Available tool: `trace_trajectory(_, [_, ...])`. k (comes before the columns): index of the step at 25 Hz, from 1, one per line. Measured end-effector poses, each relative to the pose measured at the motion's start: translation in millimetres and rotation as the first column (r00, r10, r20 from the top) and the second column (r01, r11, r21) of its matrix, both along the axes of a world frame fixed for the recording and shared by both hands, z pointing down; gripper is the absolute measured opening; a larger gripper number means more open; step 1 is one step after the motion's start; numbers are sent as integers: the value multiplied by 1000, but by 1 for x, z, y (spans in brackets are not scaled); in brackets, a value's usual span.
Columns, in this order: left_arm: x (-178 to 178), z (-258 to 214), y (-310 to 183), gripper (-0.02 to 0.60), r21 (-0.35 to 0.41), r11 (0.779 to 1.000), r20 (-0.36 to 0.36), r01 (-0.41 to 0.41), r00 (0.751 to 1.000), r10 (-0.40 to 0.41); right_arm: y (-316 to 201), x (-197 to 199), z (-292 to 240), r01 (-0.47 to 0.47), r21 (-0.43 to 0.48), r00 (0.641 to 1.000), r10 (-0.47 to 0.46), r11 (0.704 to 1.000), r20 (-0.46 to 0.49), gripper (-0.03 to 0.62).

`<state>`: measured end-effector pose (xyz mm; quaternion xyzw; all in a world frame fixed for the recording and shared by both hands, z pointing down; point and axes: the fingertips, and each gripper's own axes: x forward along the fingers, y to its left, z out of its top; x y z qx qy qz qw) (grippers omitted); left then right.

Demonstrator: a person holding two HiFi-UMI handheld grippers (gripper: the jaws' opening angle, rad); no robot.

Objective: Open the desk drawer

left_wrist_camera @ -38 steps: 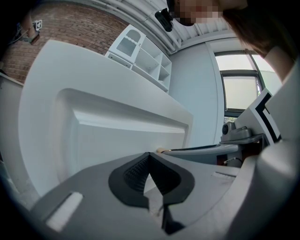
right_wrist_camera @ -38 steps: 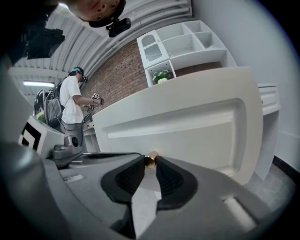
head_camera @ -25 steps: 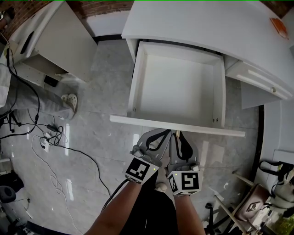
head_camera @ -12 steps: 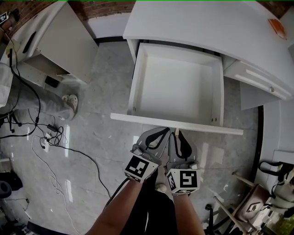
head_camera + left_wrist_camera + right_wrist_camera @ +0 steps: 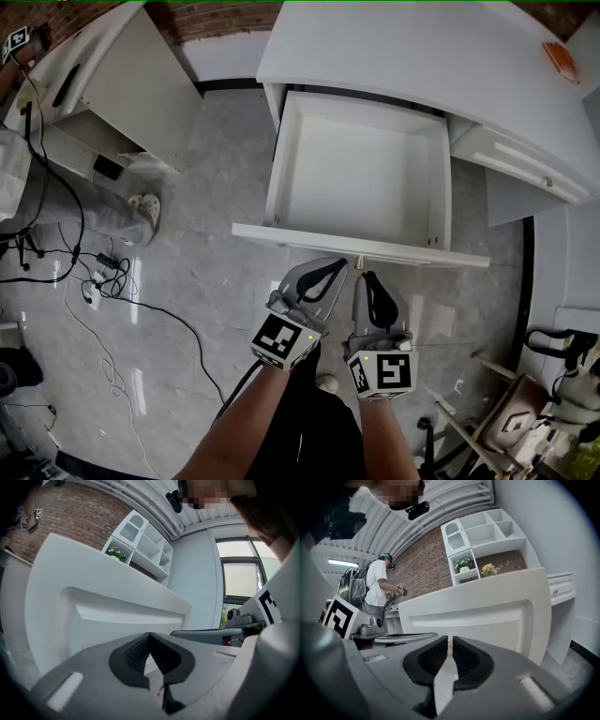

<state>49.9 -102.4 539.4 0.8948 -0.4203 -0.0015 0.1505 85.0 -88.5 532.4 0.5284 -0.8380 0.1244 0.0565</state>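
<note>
While my left gripper hangs with its jaws clenched together on nothing, the desk drawer just ahead of it stands pulled well out from under the white surface. My right gripper, close beside the left, has just been closing its jaws. A thin slit remains between them, holding nothing.

Right tool has backed off toward 6 o'clock from the drawer front and its knob, parting from the left tool toward 3 o'clock, jaws just closing to a thin slit, nothing between them.
</note>
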Motion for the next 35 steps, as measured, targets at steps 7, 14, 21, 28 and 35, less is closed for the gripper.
trace_trajectory(7, [1,-29,9,0,20,1000,-19,-2,1000,3,6,7,-32,15,55,1000,-16,998,13,3])
trace_trajectory(14, [-7,-72,21,0,46,998,-45,46,998,-44,21,16,-80,59,96,998,-61,994,20,3])
trace_trajectory(21, [-23,-127,31,0,55,997,-93,60,994,-54,30,27,-137,73,105,992,-83,992,94,3])
trace_trajectory(28, [-43,-163,55,0,40,996,-118,75,991,-70,53,30,-183,115,127,987,-128,985,95,2])
trace_trajectory(35, [-43,-207,74,0,77,995,-85,62,995,-55,73,37,-221,127,143,985,-141,982,95,2])
